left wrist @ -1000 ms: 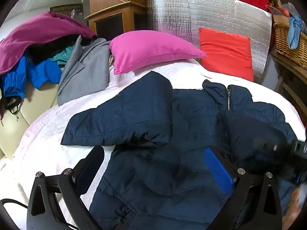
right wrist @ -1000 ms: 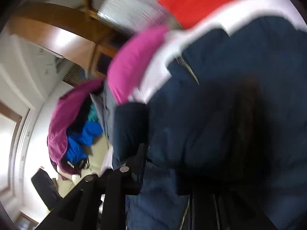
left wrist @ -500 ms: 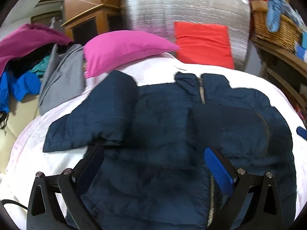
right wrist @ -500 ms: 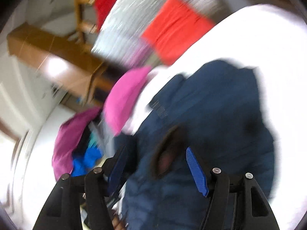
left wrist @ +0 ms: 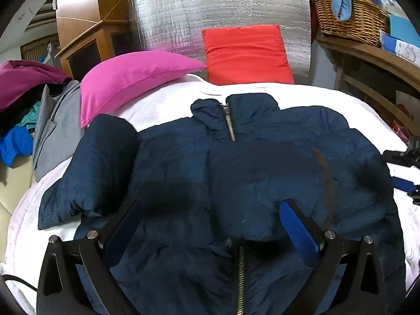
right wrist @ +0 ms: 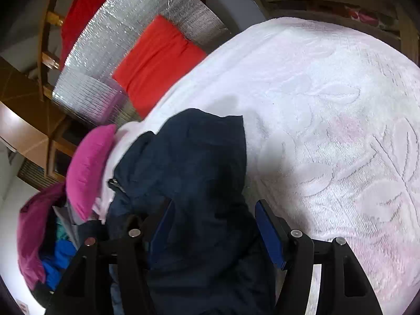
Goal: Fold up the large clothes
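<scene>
Both grippers, left [left wrist: 210, 225] and right [right wrist: 212, 228], gape wide, holding nothing, poised over the jacket [left wrist: 236, 173] spread front-up on the bed [right wrist: 328, 110]. Next, probably: pinch the unfolded sleeve [left wrist: 89, 168] near its cuff, fold inward. Only the left view shows the zipper [left wrist: 229, 123]; the right shows bare bedspread beside the jacket.

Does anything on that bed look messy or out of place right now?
The navy jacket lies unevenly: one sleeve sticks out sideways onto the white blanket, while the other is folded across the chest. Clothes are heaped beside the pink pillow.
</scene>
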### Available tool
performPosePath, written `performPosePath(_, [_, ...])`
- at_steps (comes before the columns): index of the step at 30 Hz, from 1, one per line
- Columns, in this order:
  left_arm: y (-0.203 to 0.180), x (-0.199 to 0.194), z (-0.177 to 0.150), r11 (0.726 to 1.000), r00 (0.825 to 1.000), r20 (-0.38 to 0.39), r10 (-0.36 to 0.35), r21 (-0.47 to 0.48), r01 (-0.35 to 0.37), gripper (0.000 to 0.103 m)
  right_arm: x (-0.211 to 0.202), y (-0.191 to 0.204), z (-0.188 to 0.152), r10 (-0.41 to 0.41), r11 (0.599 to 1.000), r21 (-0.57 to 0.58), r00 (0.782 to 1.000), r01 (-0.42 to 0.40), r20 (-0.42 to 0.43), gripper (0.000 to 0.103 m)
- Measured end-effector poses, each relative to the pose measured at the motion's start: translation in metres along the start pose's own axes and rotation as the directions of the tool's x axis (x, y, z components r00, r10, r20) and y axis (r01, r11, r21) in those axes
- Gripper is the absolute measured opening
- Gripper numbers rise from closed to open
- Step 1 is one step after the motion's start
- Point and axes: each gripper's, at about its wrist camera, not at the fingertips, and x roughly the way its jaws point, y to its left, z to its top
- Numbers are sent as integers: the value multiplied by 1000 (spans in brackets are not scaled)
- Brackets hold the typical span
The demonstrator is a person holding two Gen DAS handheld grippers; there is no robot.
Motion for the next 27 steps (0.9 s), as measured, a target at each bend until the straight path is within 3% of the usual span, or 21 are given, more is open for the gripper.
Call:
performPosePath(9, [-12,-3,-2,998,998,56,21,60,-25,103,18,10,-7,-155,982,-109,988,156,13,67])
performPosePath(15, [-13,-1,-2,999,999,47,-8,49,6,103,25,41,-29,-297,900,-309,952,307,80,67])
performPosePath(19, [-17,1,-1,999,998,48,-28,44,26,103,27,49,-36,-332,861,-369,937,350,112,67])
performPosePath(27, [-22,22,-1,997,999,24,24,78,-25,103,26,55,-43,-374,817,-417,916,398,141,66])
